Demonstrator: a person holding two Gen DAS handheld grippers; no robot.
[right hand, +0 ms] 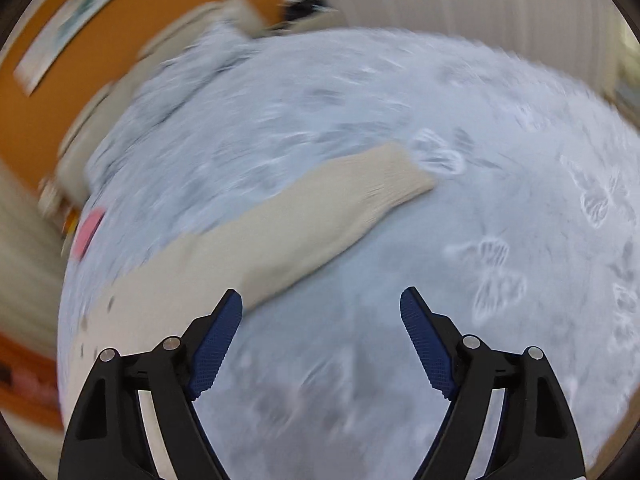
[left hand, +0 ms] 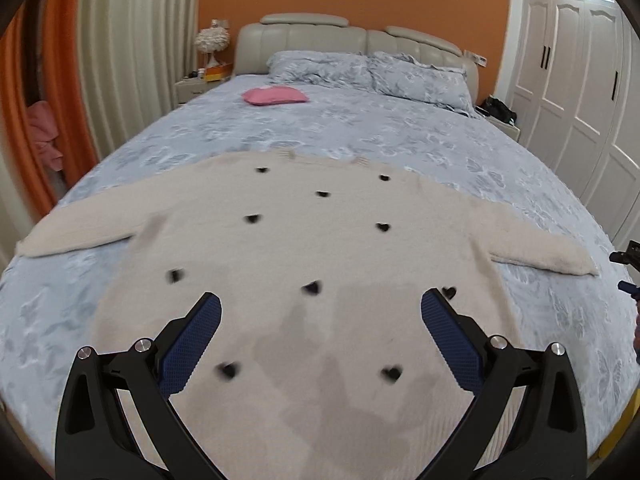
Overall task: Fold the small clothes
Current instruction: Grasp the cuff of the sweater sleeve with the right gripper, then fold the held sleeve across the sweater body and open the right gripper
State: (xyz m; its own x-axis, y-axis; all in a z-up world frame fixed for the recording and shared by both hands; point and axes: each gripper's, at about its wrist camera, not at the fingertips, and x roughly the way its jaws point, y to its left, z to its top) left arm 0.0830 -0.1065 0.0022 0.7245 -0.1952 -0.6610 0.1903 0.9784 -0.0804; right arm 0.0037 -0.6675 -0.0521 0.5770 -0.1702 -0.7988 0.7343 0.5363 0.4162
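A beige sweater (left hand: pixel 312 240) with small black heart marks lies flat on the bed, both sleeves spread out to the sides. My left gripper (left hand: pixel 320 308) is open and empty, hovering above the sweater's lower middle. In the blurred right wrist view, the sweater's right sleeve (right hand: pixel 320 220) stretches across the bedspread. My right gripper (right hand: pixel 321 304) is open and empty, above the bedspread just below that sleeve. A small part of the right gripper shows at the far right edge of the left wrist view (left hand: pixel 628 260).
The bed has a blue-grey floral cover (left hand: pixel 360 128), two pillows (left hand: pixel 368 72) and a padded headboard. A pink folded item (left hand: pixel 276 95) lies near the pillows. Nightstands flank the bed. White wardrobes (left hand: pixel 580 80) stand at right, curtains (left hand: pixel 132 60) at left.
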